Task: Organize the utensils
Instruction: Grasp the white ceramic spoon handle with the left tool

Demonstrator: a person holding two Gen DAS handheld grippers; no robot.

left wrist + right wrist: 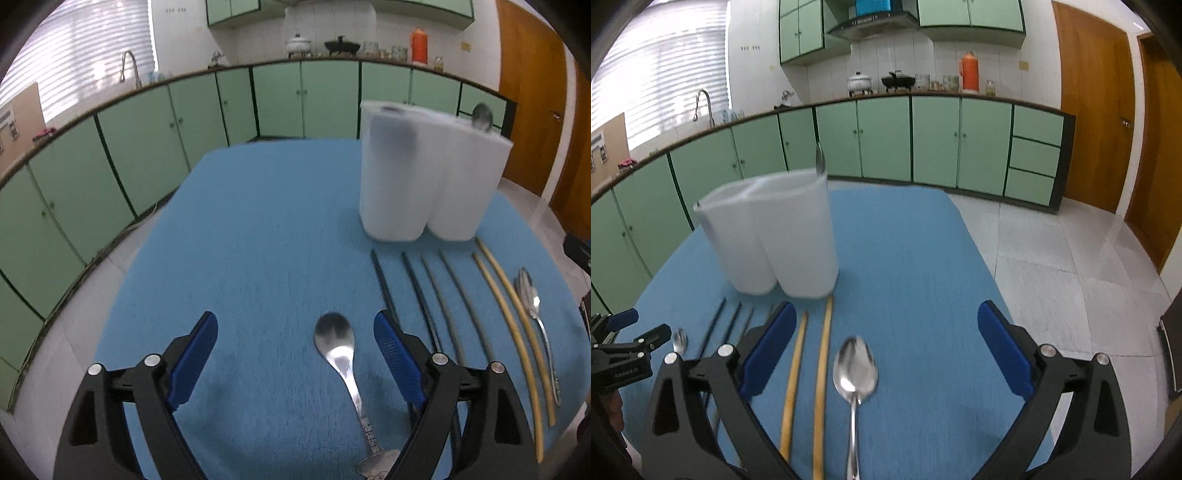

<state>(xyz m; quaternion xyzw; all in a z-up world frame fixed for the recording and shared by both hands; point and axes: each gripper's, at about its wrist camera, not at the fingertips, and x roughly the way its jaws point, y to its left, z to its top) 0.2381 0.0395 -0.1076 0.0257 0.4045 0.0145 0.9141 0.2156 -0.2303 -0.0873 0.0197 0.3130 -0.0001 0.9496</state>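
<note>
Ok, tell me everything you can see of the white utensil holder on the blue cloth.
The utensil holder is a tall, frosted white container, seemingly plastic, with rounded lobes on the near side and a divider splitting the open top into compartments. It stands upright on the blue cloth, just beyond the far tips of the chopsticks; whether they touch its base is unclear. One spoon already sticks out above its rim on the right-hand side. Neither gripper touches it.

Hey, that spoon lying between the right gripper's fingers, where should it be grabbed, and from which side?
Grip the spoon at its thin handle just behind the bowl, coming down from above. It lies flat on the blue cloth, handle toward the right gripper, whose open jaws already straddle it; the wide bowl would probably slip.
</note>
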